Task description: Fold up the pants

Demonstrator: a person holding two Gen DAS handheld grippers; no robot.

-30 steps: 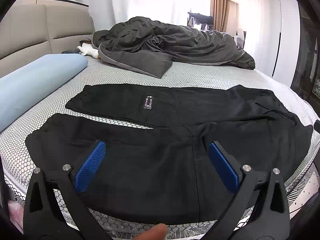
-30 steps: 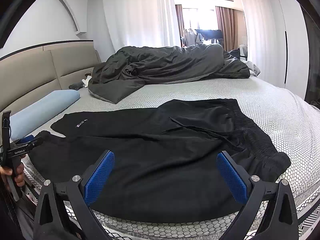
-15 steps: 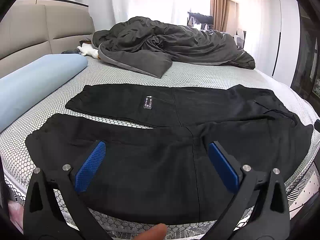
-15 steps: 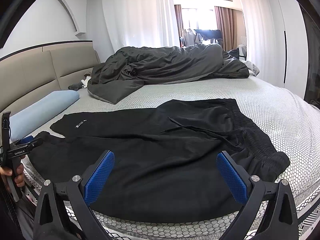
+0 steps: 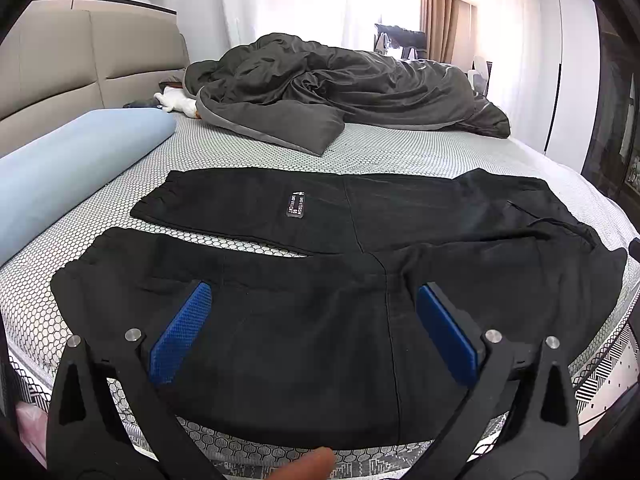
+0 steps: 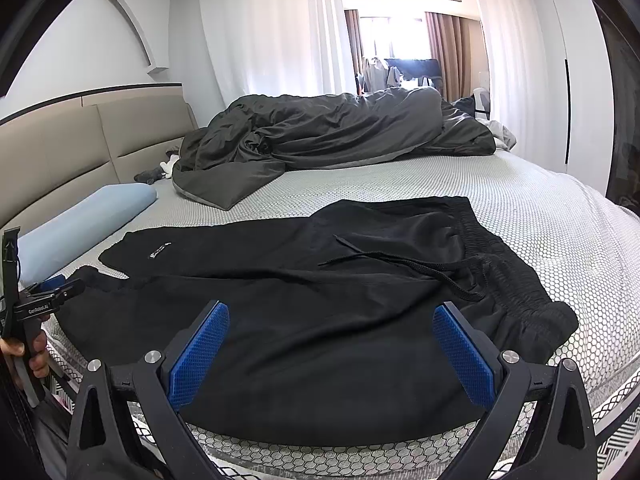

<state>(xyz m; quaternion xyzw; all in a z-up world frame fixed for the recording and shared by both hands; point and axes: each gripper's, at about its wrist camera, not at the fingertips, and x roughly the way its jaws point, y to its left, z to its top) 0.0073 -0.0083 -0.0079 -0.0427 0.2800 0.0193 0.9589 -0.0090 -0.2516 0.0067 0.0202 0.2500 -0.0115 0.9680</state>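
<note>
Black pants (image 5: pixel 304 320) spread flat across the near edge of the bed (image 5: pixel 400 156), legs toward the blue pillow (image 5: pixel 68 160), waistband (image 6: pixel 504 264) to the right. Left hand-held gripper (image 5: pixel 312 332) wide apart over the near leg, empty; right hand-held gripper (image 6: pixel 332 348) likewise spread over the hip area, clamped on nothing. Best to pinch the near leg's outer edge at cuff and waist together, lift low, and carry it evenly onto the far leg. Virtually unchanged from half a second ago: same poses, cloth undisturbed.

both wrist views look low across the bed (image 5: pixel 360 152) from its near edge, sharing the pants (image 6: pixel 320 280).
</note>
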